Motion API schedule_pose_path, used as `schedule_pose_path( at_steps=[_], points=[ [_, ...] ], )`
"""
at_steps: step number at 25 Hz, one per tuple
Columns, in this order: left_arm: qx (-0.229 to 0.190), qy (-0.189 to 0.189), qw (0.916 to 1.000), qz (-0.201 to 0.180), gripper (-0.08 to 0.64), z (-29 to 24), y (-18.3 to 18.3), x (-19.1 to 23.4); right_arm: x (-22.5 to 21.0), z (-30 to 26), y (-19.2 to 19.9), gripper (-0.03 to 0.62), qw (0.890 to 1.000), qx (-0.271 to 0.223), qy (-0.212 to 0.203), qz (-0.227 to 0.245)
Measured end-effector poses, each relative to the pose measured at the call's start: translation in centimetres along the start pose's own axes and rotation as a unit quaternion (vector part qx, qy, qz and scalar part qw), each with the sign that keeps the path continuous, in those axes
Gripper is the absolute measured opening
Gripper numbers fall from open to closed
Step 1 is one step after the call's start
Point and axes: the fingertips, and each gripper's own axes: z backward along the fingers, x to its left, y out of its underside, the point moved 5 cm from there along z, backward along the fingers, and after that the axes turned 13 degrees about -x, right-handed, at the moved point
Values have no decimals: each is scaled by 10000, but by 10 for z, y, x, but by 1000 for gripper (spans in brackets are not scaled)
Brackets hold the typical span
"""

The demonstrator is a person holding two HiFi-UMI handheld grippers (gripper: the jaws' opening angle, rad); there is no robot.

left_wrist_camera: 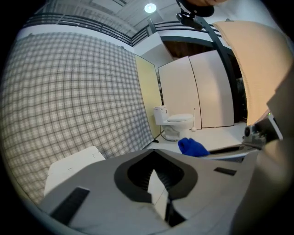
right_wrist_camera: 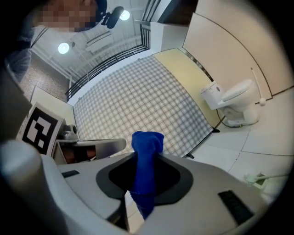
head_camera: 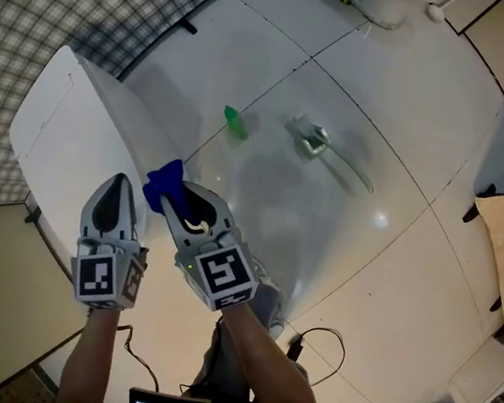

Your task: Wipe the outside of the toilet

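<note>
Right gripper (head_camera: pixel 181 202) pinching blue cloth (right_wrist_camera: pixel 146 151); left gripper (head_camera: pixel 120 186) pressed together, empty; toilet (head_camera: pixel 388 1) at far end of floor, well apart from both; judgement: cloth in hand, wiping not begun; approach and whole exterior left.
</note>
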Motion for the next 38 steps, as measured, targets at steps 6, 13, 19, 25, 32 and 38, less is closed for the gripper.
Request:
schedule_pose_path(
  at_steps=[6,13,19,25,32,38],
  points=[
    [-35,220,9997,-19,9,71,10,15,50,38,29,100,9996,-90,240,151],
    [269,1870,9820,20,9,173,-10,126,200,40,68,100,9809,134,1927,248],
    [-203,2423,9700,-45,9,226,17,202,252,20,155,100,9674,160,2490,424],
    [-654,3125,9475,-164,9,243,56,221,275,12,245,100,9528,-118,3010,384],
    [-705,3554,9315,-312,9,285,86,211,373,27,343,100,9489,-262,3091,-579],
    [-647,3663,9271,-461,9,303,97,203,395,25,363,100,9513,-347,2947,-837]
  ],
)
